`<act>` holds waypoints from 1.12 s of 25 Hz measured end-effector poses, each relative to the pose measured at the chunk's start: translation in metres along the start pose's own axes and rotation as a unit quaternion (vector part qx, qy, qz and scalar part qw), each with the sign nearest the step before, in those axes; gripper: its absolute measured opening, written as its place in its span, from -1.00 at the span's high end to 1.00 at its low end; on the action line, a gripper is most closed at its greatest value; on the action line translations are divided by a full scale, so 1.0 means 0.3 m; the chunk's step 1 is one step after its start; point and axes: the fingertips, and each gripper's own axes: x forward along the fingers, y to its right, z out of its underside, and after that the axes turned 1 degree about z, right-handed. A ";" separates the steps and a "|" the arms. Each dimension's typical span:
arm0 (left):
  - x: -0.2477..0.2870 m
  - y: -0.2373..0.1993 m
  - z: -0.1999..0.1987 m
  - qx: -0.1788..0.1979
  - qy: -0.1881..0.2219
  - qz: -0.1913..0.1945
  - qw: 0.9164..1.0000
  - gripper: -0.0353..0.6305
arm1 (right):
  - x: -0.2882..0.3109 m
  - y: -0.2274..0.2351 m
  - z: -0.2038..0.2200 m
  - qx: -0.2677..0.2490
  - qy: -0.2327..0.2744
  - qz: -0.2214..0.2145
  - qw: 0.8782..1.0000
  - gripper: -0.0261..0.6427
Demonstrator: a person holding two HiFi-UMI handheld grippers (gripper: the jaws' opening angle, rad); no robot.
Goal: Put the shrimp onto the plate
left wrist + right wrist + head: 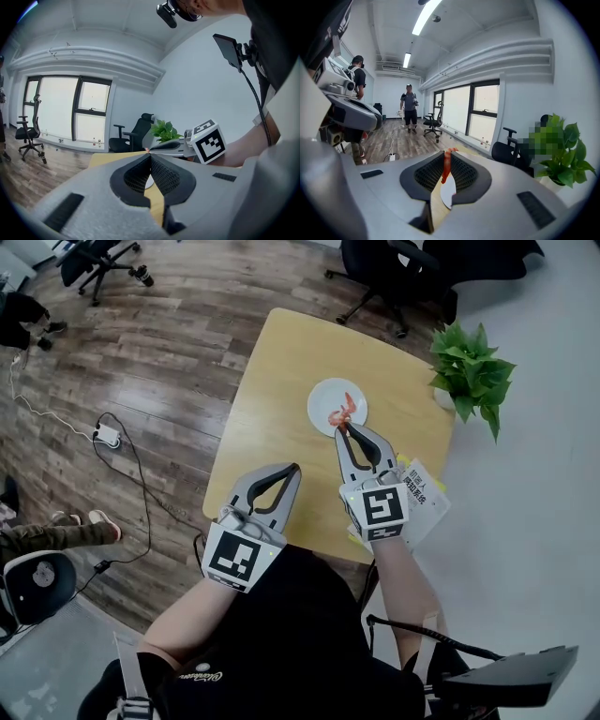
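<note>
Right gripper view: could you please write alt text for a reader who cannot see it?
The right gripper holds an orange-red shrimp between its shut jaws, above a white plate on a wooden table. Behind are office windows, chairs and a green plant.

Orange-red shrimp [343,412], pinched in right tongs [341,427], above white plate [322,397].

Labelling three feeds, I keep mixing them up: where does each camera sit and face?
Head view: on the person's head, steeply down at table and plate; forearms, torso show.
Left gripper view: on the left gripper, along its shut jaws toward windows; right forearm shows.
Right gripper view: on the right gripper, along jaws clamping the shrimp; left gripper shows.
All three share the plant.
</note>
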 end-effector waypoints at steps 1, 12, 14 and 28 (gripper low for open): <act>-0.003 -0.005 0.003 -0.002 -0.001 0.000 1.000 0.89 | 0.014 -0.001 0.003 -0.002 -0.004 0.000 1.000 0.79; -0.010 -0.028 0.009 -0.007 0.003 -0.006 1.000 0.89 | 0.163 0.021 0.075 -0.060 -0.057 -0.009 0.997 0.79; -0.016 -0.032 0.014 -0.008 0.002 -0.007 1.000 0.89 | 0.196 0.022 0.102 -0.073 -0.072 -0.013 0.995 0.79; -0.086 -0.073 0.043 -0.018 -0.004 -0.026 1.000 0.89 | 0.386 0.044 0.335 -0.190 -0.197 -0.027 0.961 0.79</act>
